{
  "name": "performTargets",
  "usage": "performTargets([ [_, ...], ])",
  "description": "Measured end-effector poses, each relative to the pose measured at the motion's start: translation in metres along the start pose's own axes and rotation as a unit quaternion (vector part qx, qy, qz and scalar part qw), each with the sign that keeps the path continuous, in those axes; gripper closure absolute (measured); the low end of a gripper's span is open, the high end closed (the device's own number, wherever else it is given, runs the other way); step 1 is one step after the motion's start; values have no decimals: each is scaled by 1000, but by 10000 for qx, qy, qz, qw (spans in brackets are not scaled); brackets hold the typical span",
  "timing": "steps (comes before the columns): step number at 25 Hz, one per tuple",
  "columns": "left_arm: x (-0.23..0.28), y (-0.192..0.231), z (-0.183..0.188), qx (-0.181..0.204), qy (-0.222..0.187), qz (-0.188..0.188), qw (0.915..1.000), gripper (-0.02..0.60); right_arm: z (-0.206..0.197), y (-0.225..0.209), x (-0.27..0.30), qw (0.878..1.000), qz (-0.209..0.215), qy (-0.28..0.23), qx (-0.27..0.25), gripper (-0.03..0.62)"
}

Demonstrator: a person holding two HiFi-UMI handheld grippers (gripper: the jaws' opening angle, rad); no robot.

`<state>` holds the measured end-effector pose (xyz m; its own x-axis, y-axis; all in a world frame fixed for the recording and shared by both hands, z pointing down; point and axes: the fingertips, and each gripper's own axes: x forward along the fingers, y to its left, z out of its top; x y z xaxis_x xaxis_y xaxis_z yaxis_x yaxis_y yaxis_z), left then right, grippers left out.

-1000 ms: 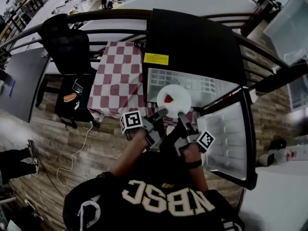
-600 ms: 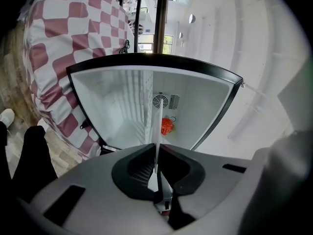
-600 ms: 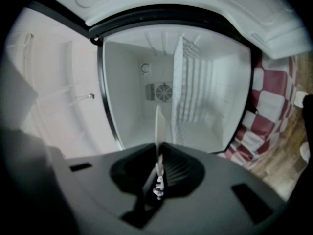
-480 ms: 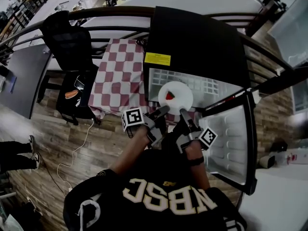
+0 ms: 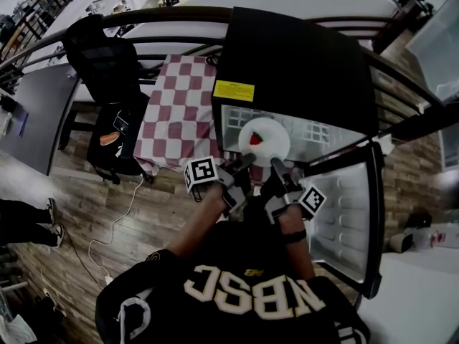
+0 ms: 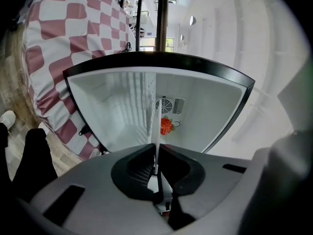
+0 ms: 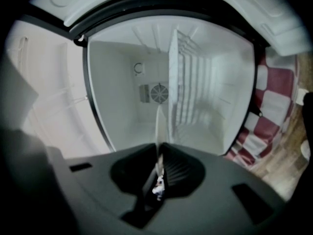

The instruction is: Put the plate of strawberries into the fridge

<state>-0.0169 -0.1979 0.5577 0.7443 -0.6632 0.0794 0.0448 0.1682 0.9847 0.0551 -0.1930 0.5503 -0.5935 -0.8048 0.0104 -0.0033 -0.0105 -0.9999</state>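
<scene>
Wood-plank flooring [image 5: 143, 213] lay under a black mini fridge [image 5: 294, 56] whose yellow label [image 5: 233, 90] was too small to read; your shirt [image 5: 251, 296] read "NBSC". You held the white plate [image 5: 272, 143], carrying one red strawberry [image 5: 254, 139], at the open fridge's mouth, with the left gripper [image 5: 246, 161] and right gripper [image 5: 274, 168] each clamped on its near rim.

A red and white checked cloth [image 5: 176, 110] lies beside a black chair [image 5: 100, 59]; a white cable [image 5: 132, 196] runs over the wooden floor [image 5: 72, 221].
</scene>
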Motion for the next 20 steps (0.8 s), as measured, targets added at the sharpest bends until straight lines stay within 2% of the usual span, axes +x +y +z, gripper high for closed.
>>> performTargets([
  [9,20,-3,8,-31,-33,85,10000,552,19,1,10,10000,14,-4,12,549],
  [16,37,-3,18,88,-51,84,9999,552,34,-2,22,10000,58,-15,19,549],
  [20,46,-9,24,322,-108,32,9994,552,41,-3,27,9999,94,-8,135,549],
])
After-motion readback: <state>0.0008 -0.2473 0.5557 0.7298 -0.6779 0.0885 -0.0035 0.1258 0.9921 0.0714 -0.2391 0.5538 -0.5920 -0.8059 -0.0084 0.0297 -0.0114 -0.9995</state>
